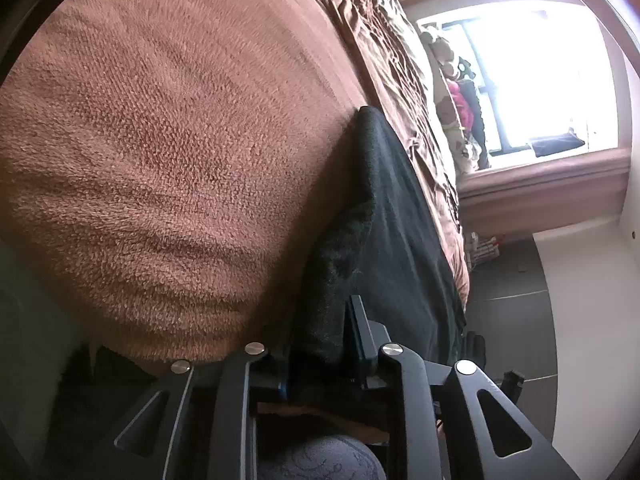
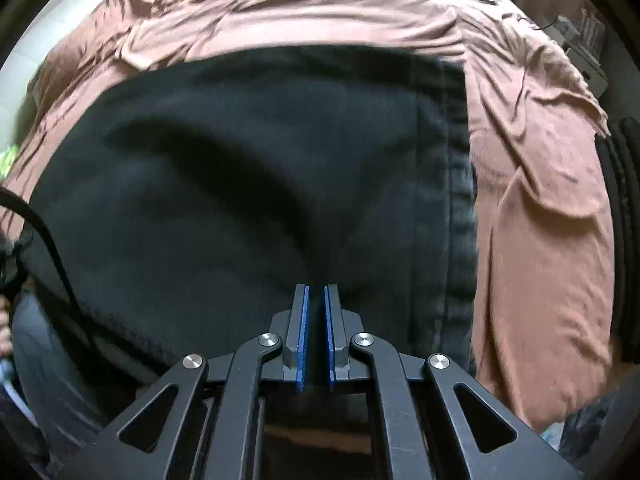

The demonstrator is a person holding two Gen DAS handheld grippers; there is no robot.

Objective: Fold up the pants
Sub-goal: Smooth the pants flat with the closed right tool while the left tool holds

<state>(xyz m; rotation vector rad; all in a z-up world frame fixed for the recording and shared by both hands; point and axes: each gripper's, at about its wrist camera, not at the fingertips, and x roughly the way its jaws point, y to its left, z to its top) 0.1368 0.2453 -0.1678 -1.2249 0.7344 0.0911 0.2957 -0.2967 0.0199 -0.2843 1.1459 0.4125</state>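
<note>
Right gripper (image 2: 316,292): jaws nearly together, thin slit between the blue pads (image 2: 305,332), dark cloth of the black pants (image 2: 248,184) running into that slit, so it pinches a fold. Left gripper (image 1: 316,320): jaws part open with pants fabric (image 1: 384,216) bunched between them; one finger is buried in cloth, so whether the pads actually press on it I can't tell.

Pants lie across a bed, filling the middle of the right wrist view, stitched seam (image 2: 460,200) running 12 to 6 on the right side, frame motion-blurred.

Surface: crumpled brownish-pink bedsheet (image 2: 540,200) from 9 through 12 to 4 around the pants. In the left wrist view a brown terry blanket (image 1: 168,152) fills 9 to 12, just beside the pants.

Room: bright window (image 1: 536,76) at 2, clothes hanging (image 1: 464,108) against it, dark tiled floor (image 1: 512,280) at 4.
</note>
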